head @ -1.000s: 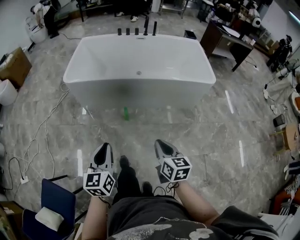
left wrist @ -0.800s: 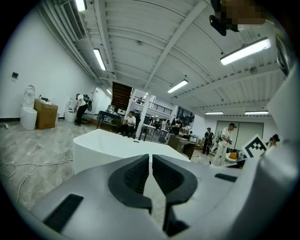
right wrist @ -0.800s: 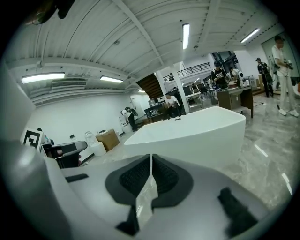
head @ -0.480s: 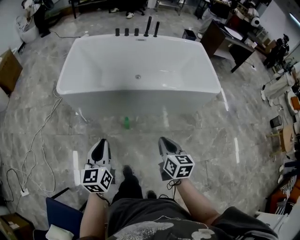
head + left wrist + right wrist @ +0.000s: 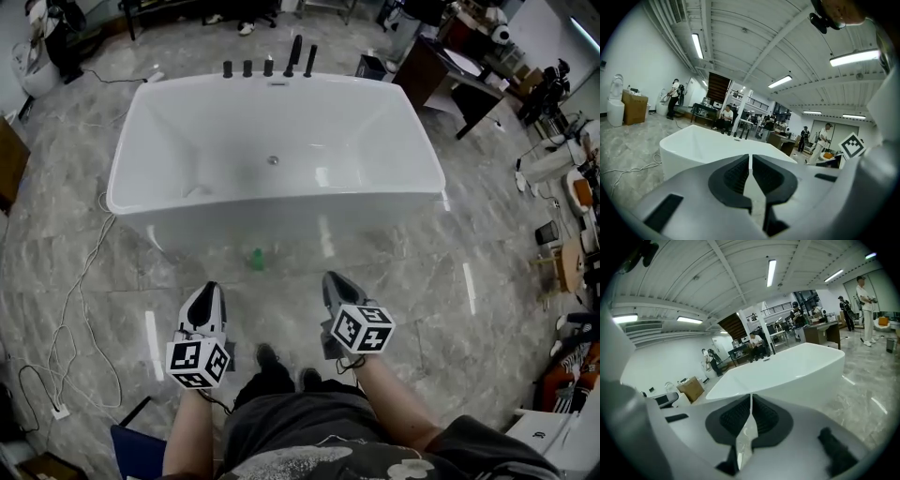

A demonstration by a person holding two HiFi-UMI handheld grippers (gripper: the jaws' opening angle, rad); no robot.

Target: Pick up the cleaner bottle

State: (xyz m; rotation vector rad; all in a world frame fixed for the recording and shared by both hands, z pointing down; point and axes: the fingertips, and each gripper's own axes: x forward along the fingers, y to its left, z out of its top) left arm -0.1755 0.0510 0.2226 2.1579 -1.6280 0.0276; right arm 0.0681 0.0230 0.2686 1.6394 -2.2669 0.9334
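A: Where's the bottle (image 5: 255, 260)?
B: On the floor by the tub (image 5: 187, 214), beyond the left tool (image 5: 209, 291) and right tool (image 5: 334, 279), both clenched empty.
A: Handling?
B: Probably light, slick plastic; grip its body.

**Tub ahead, bottle at its foot**

The tub (image 5: 281, 214) stands across the floor (image 5: 422, 281) ahead, with taps (image 5: 269, 66) along its far rim. A bottle (image 5: 255, 259) sits on the floor just before the tub's near wall. The left gripper (image 5: 210, 289) and right gripper (image 5: 332, 278) are nearer, either side of the bottle's line. A cable (image 5: 105, 214) lies left. A desk (image 5: 450, 70) stands far right.
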